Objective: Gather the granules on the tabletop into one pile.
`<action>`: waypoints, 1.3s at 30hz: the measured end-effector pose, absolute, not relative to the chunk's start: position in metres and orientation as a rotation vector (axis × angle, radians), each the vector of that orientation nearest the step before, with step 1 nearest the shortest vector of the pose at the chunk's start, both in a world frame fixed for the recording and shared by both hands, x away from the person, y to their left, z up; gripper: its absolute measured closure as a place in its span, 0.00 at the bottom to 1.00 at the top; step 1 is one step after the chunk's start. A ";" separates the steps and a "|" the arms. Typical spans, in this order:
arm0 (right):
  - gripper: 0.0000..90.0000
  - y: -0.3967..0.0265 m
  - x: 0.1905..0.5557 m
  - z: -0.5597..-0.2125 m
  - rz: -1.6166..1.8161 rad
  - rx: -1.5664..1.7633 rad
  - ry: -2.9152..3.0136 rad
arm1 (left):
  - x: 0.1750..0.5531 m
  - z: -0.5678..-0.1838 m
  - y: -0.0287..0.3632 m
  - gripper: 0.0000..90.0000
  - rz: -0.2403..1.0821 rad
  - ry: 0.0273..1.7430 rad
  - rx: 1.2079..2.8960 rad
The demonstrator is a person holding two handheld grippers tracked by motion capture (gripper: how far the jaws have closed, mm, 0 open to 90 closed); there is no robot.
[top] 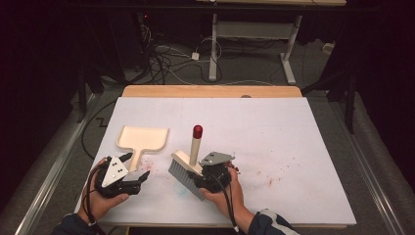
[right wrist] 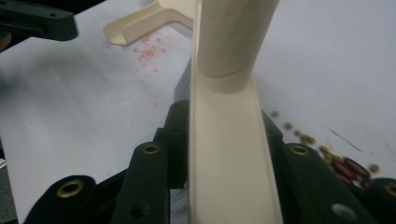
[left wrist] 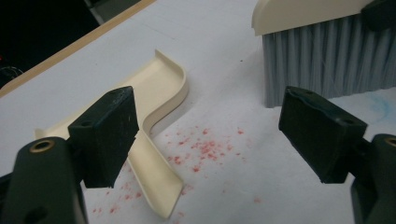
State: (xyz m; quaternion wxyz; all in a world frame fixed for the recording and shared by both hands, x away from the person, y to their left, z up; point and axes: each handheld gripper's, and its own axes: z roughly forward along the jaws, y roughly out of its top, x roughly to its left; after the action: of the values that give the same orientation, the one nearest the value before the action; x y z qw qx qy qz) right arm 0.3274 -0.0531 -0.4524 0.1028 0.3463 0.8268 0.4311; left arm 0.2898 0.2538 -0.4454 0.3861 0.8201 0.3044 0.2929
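White paper covers your table (top: 293, 147), so the red crumbs (left wrist: 205, 149) show up plainly in front of the cream dustpan (top: 143, 138), which lies flat with its handle toward you for an easy pickup. Your right gripper (top: 208, 178) is clamped on the brush (top: 188, 166) by its cream back, bristles down beside the crumbs, ready to sweep; your left gripper (top: 137, 177) waits near the dustpan handle with its 2 jaws apart and nothing between them.
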 end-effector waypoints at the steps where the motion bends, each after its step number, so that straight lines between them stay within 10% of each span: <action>1: 0.74 -0.057 0.329 -0.453 1.266 1.041 2.435 | 0.290 -0.446 0.253 0.21 0.744 0.772 2.092; 21: 0.75 -0.124 0.357 -0.428 1.271 1.132 2.361 | 0.289 -0.450 0.245 0.21 0.685 0.742 2.133; 39: 0.75 -0.172 0.317 -0.419 1.246 0.317 2.728 | 0.291 -0.453 0.239 0.21 0.675 0.730 2.164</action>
State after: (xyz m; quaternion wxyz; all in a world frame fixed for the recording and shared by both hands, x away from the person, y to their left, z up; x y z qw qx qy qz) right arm 0.3167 -0.1724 -0.4189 0.0627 0.1049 0.9028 0.4123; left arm 0.2911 0.2392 -0.4528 0.3707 0.8439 0.2848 0.2632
